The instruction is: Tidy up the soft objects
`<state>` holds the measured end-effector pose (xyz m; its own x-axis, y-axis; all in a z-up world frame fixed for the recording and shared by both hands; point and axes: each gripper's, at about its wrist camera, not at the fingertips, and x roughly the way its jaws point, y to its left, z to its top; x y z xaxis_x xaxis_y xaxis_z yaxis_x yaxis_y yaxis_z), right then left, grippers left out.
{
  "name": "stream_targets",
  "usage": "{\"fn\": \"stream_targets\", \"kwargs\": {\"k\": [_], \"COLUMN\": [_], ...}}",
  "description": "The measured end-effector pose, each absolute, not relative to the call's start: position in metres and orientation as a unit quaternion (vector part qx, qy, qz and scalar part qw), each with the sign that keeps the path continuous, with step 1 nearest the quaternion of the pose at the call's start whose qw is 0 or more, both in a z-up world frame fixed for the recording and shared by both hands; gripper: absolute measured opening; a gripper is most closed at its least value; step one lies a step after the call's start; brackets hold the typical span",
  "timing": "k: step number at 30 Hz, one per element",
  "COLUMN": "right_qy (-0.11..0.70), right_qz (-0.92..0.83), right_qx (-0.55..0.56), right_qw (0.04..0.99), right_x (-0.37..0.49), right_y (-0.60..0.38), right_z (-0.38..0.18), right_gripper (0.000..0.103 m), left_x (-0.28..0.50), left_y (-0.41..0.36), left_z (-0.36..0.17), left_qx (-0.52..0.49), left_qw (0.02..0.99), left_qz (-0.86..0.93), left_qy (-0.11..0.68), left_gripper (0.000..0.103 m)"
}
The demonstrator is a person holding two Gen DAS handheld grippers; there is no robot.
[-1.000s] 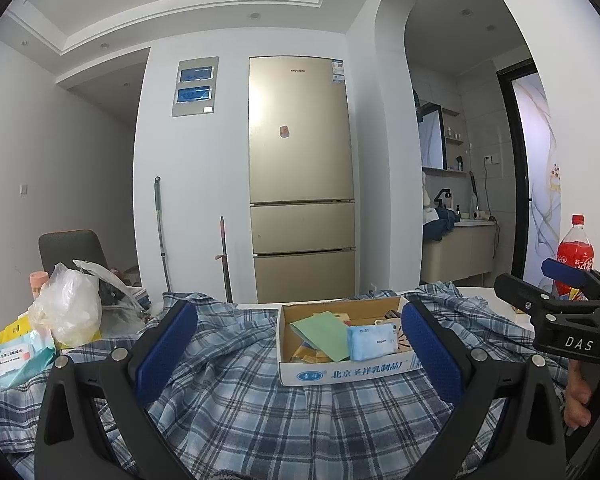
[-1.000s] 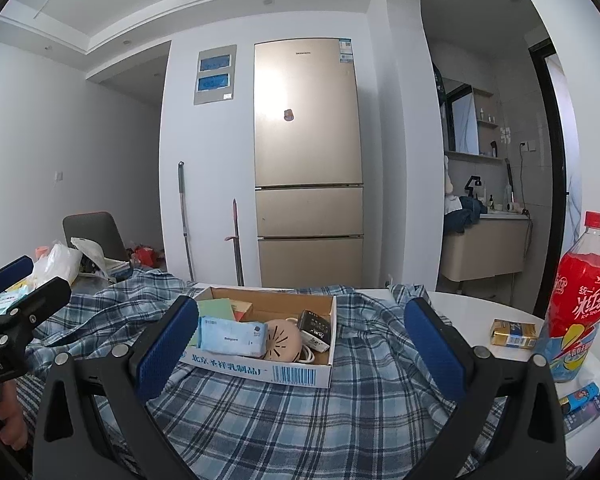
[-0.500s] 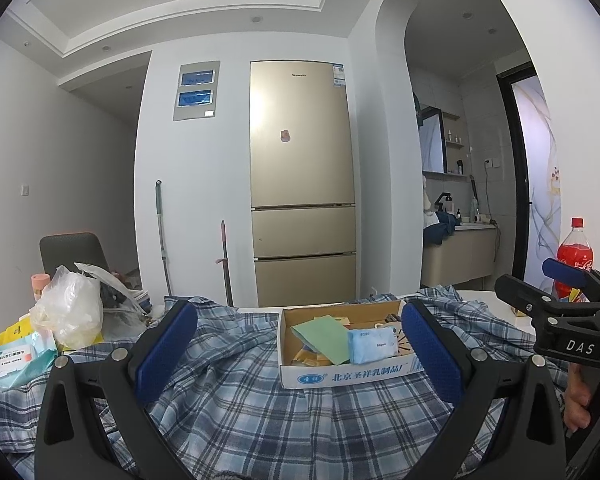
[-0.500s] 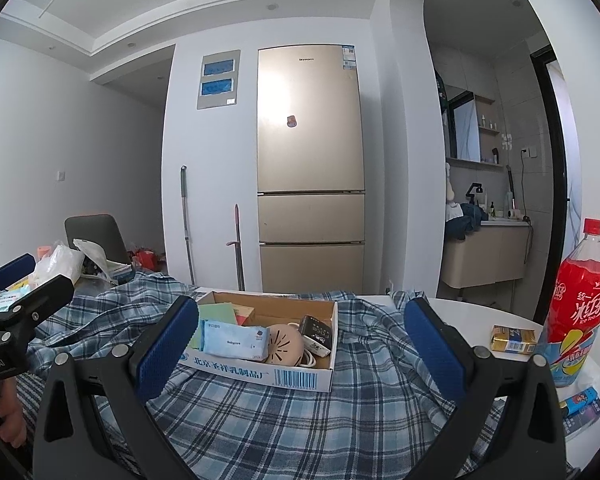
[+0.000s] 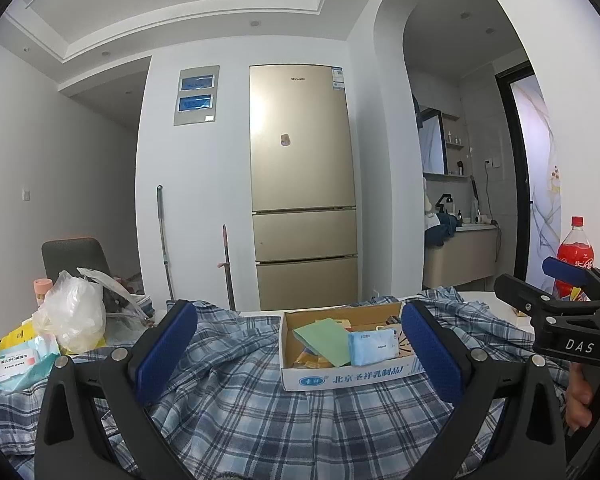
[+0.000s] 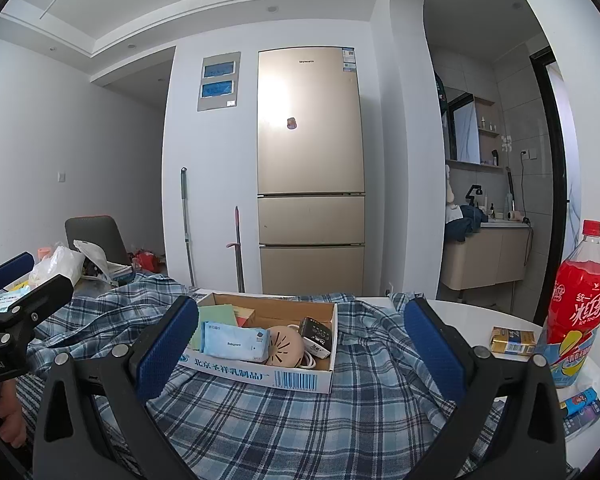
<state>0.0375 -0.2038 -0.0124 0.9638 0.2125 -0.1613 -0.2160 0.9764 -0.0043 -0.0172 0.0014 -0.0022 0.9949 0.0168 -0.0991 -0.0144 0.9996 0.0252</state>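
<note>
A blue plaid shirt point(image 5: 260, 408) point(image 6: 300, 420) lies spread over the table. On it stands an open cardboard box point(image 5: 352, 378) point(image 6: 260, 374) holding a blue tissue pack point(image 5: 374, 346) point(image 6: 234, 344), a green sheet point(image 5: 324, 340) and small items. My left gripper point(image 5: 300, 354) is open, low over the shirt, with the box ahead to its right. My right gripper point(image 6: 300, 354) is open too, facing the box, nothing between its fingers. Each gripper shows at the edge of the other's view.
A red drink bottle point(image 6: 578, 308) and a small gold pack point(image 6: 512, 341) stand on the white table at right. At left lie a plastic bag point(image 5: 74, 312) and a wipes pack point(image 5: 18, 362). A chair point(image 5: 74, 256) and a fridge point(image 5: 302, 184) stand behind.
Both views have tilted slightly, so the box and shirt sit a little lower in frame. Both grippers stay open and hold nothing.
</note>
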Motion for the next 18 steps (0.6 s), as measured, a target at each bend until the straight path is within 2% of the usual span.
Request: {"fn": "stream_targets", "kwargs": {"k": [18], "right_qy": [0.081], "right_qz": [0.108], "right_qx": [-0.012], "right_qw": [0.991], "right_x": [0.0374], "right_y": [-0.2054], "right_z": [-0.0112], "right_gripper": [0.103], "left_x": [-0.0170], "left_y": [0.0020], "left_z": [-0.0028], "left_qx": [0.011], "left_qw": [0.999], "left_qz": [0.009], "left_qy": [0.050], "left_gripper": [0.103]}}
